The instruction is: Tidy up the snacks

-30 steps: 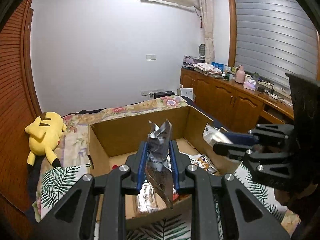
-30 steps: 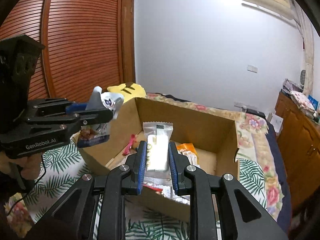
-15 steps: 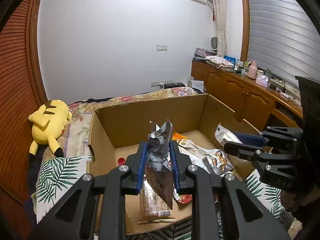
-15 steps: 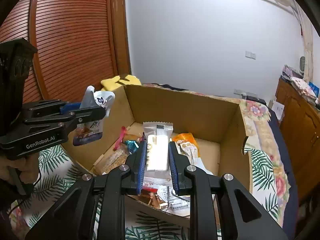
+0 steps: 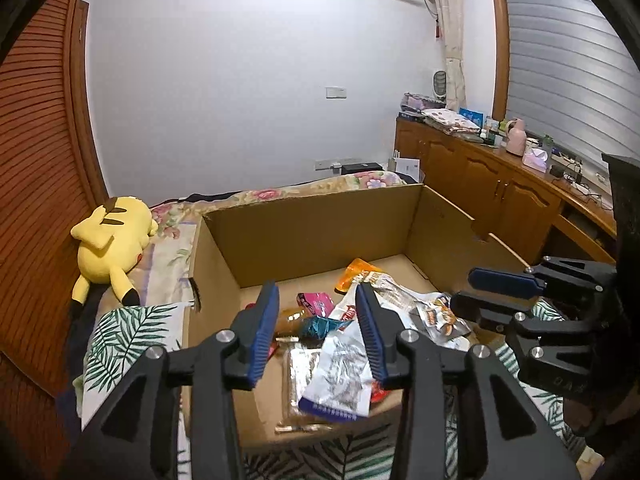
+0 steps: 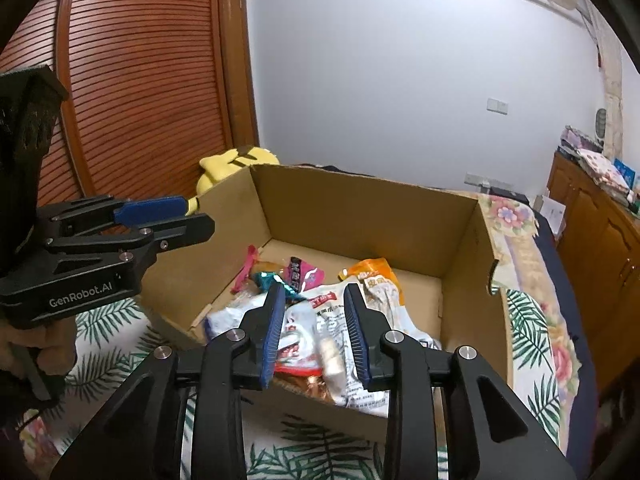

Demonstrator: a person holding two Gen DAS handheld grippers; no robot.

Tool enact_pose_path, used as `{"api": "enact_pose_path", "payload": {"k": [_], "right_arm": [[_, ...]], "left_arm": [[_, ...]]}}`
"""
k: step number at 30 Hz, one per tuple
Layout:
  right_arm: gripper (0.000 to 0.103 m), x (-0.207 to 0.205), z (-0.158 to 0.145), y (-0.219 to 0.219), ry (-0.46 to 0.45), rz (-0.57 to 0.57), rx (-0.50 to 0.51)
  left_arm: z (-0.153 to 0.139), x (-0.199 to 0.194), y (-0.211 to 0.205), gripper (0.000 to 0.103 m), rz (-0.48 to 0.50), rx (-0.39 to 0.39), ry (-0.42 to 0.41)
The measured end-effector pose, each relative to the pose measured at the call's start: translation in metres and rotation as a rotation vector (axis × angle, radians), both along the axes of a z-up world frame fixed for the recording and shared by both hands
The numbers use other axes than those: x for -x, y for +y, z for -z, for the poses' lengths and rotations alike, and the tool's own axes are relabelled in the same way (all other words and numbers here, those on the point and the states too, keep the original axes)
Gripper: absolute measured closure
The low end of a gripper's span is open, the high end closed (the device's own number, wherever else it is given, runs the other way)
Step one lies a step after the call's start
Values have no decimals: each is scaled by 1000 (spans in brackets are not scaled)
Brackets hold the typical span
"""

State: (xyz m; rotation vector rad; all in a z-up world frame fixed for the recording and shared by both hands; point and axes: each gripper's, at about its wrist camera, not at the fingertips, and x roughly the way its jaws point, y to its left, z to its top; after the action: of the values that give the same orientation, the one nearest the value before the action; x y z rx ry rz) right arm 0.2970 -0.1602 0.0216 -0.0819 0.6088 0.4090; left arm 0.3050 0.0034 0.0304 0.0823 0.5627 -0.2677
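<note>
An open cardboard box [image 5: 320,228] [image 6: 360,216] sits on the bed and holds several snack packets. My left gripper [image 5: 316,312] is open above the box's near edge. A silver and dark packet [image 5: 340,376] is falling just below its jaws, blurred. My right gripper [image 6: 314,312] is open over the box's near side. A pale bar packet [image 6: 332,356] drops below it onto the pile, blurred. The left gripper also shows at the left of the right wrist view [image 6: 188,216], and the right gripper at the right of the left wrist view [image 5: 476,292].
A yellow plush toy [image 5: 108,236] lies on the bed left of the box. A leaf-patterned cloth [image 5: 120,332] covers the bed around the box. A wooden cabinet [image 5: 500,200] with clutter runs along the right wall. A slatted wooden door [image 6: 140,80] stands at the left.
Both grippers moved closer over the box and opened. The silver packet left my left gripper and the pale bar packet left my right gripper; both are dropping into the box.
</note>
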Motion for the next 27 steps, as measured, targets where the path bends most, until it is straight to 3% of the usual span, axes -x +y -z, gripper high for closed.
{"api": "enact_pose_path", "payload": {"k": [17, 27], "right_arm": [[66, 127, -25, -11, -57, 79, -38], [42, 187, -35, -15, -103, 121, -47]], "left_arm": [[-28, 140, 5, 54, -53, -41, -92], [-23, 197, 3, 50, -80, -42, -108]]}}
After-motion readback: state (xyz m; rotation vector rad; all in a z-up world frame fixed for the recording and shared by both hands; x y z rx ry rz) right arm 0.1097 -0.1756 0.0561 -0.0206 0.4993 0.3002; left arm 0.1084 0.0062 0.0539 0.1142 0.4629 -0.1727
